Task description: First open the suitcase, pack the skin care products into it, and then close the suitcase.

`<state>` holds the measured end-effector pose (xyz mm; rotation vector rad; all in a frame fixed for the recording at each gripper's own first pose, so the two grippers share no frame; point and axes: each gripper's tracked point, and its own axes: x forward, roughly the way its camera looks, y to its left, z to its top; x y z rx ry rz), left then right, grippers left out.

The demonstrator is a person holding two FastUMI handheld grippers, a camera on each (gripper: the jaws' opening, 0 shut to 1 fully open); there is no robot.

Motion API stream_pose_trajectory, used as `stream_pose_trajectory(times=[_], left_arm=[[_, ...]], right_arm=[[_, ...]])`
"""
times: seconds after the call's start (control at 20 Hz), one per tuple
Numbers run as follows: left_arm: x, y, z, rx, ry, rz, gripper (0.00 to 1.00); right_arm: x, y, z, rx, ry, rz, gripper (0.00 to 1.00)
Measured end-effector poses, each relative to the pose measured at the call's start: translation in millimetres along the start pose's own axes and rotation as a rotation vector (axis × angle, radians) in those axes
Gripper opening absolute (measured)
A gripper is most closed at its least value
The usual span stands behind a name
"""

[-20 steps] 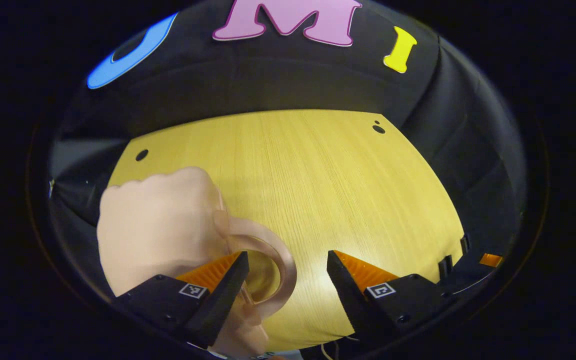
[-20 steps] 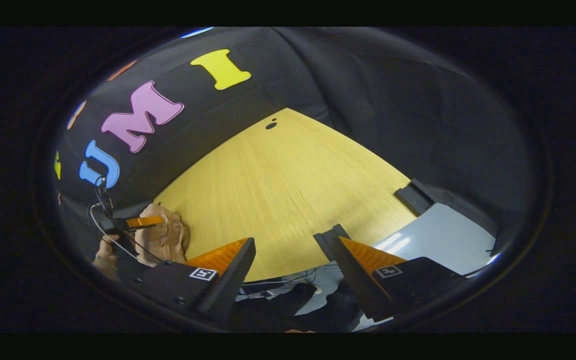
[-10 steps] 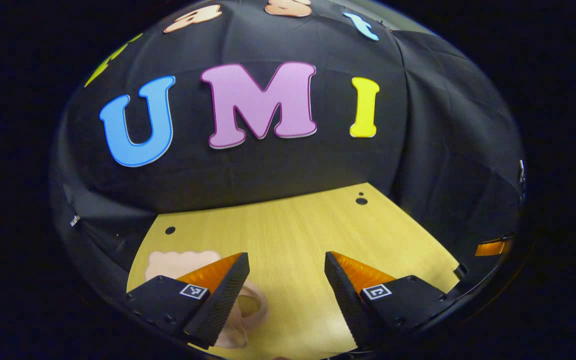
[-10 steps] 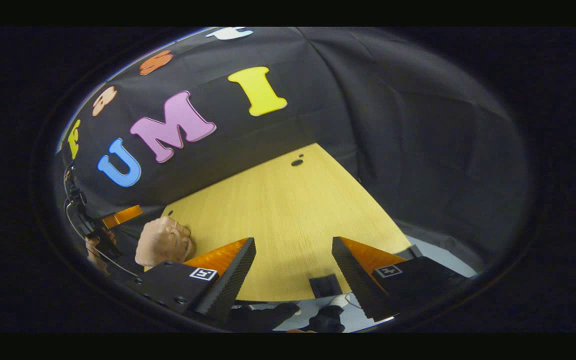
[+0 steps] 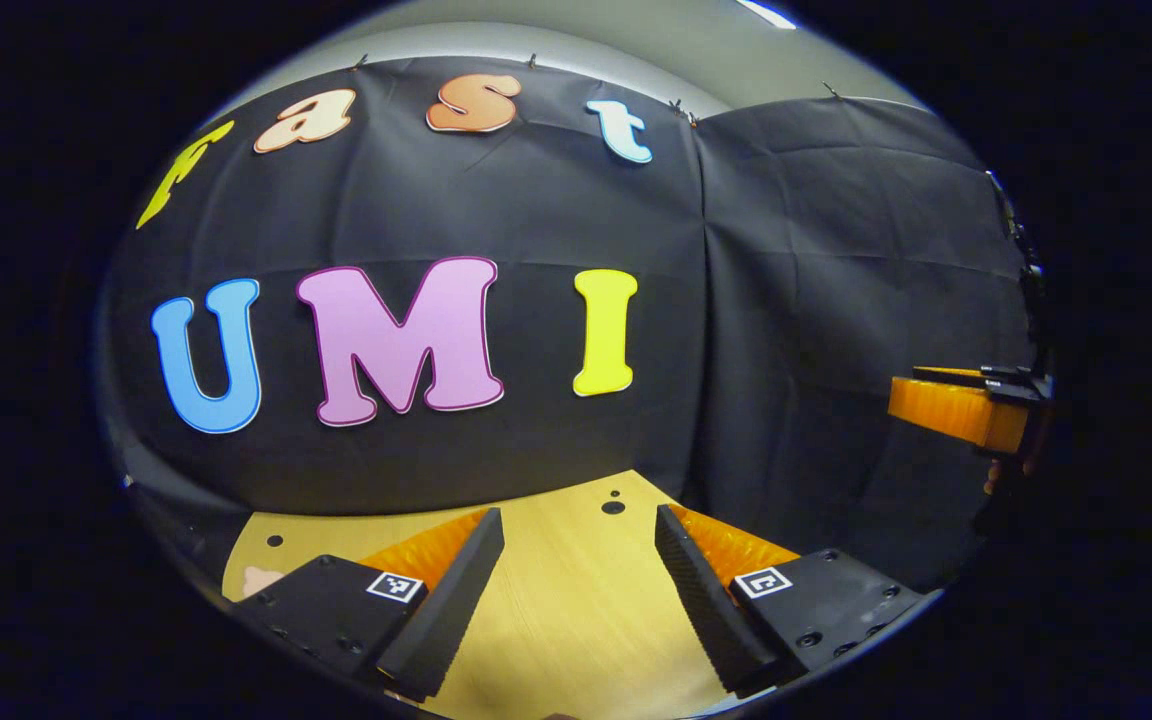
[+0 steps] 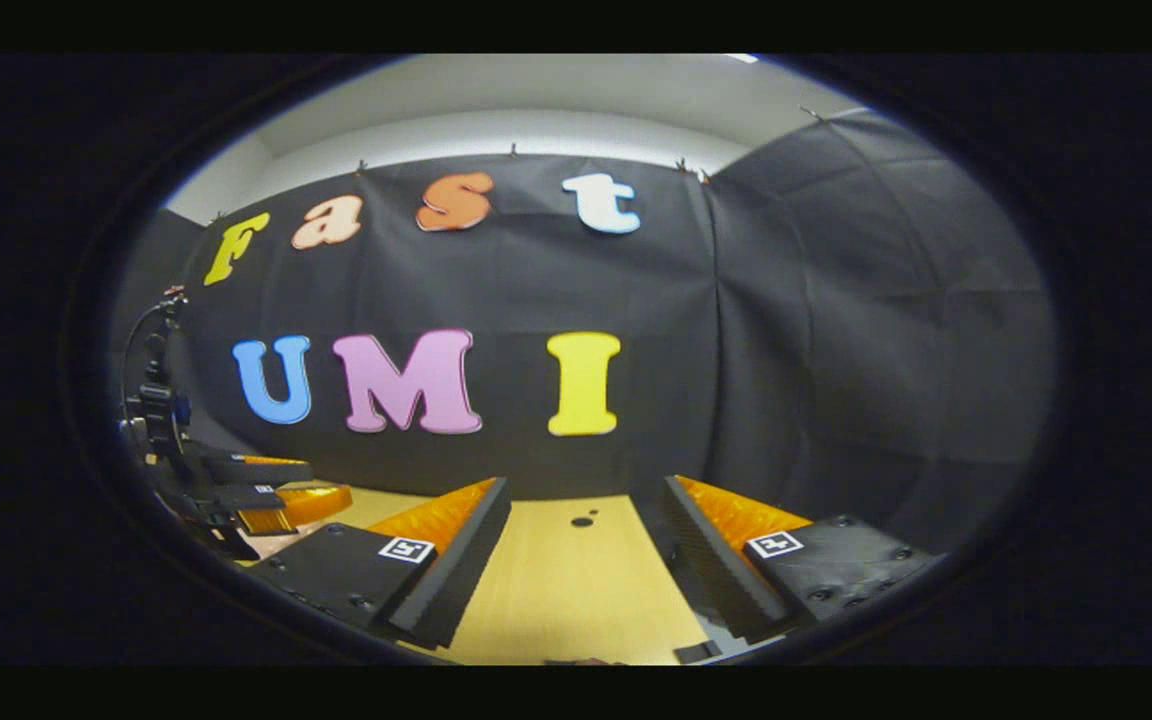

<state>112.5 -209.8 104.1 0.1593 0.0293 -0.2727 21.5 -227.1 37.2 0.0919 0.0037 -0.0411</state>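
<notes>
My left gripper (image 5: 577,514) is open with nothing between its fingers, held level over the yellow wooden table (image 5: 576,610) and facing the booth's black wall. A small pale pink sliver (image 5: 258,579) peeks out beside its left finger; I cannot tell what it is. My right gripper (image 6: 587,483) is also open and holds nothing, above the same table (image 6: 576,590). In the left gripper view the right gripper (image 5: 954,411) shows at the far right edge. In the right gripper view the left gripper (image 6: 276,488) shows low at the left with its cable.
The black cloth wall (image 5: 556,440) closes off the table at the back and on the right. Small dark holes (image 5: 613,507) mark the tabletop near its far edge. A white ceiling strip (image 6: 536,110) runs above the cloth.
Both grippers have tilted up from looking down at the table to facing the wall. The pale pink looped thing by my left gripper has slid almost out of view.
</notes>
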Motion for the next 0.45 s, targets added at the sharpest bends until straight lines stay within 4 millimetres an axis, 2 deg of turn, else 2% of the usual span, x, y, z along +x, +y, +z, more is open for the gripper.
stream_pose_trajectory(times=[0.1,0.15,0.2,0.3,0.45], left_arm=[[-8.6,11.4,11.3,-0.011,-0.03,0.026,0.97],[-13.2,22.4,21.3,-0.01,-0.05,0.043,0.97],[-17.3,35.2,29.1,-0.007,-0.075,0.06,0.97],[-17.4,53.7,41.1,-0.009,-0.122,0.085,0.97],[-12.9,59.3,44.0,-0.025,-0.105,0.068,0.98]], right_arm=[[0.5,16.3,20.0,-0.007,-0.034,-0.003,0.97],[-0.2,25.0,25.0,0.002,-0.039,0.001,0.93],[-1.8,31.4,29.0,0.001,-0.048,0.005,0.97],[-4.8,40.4,31.7,-0.021,-0.051,-0.007,0.97],[-12.5,49.9,37.9,-0.046,-0.058,-0.028,1.0]])
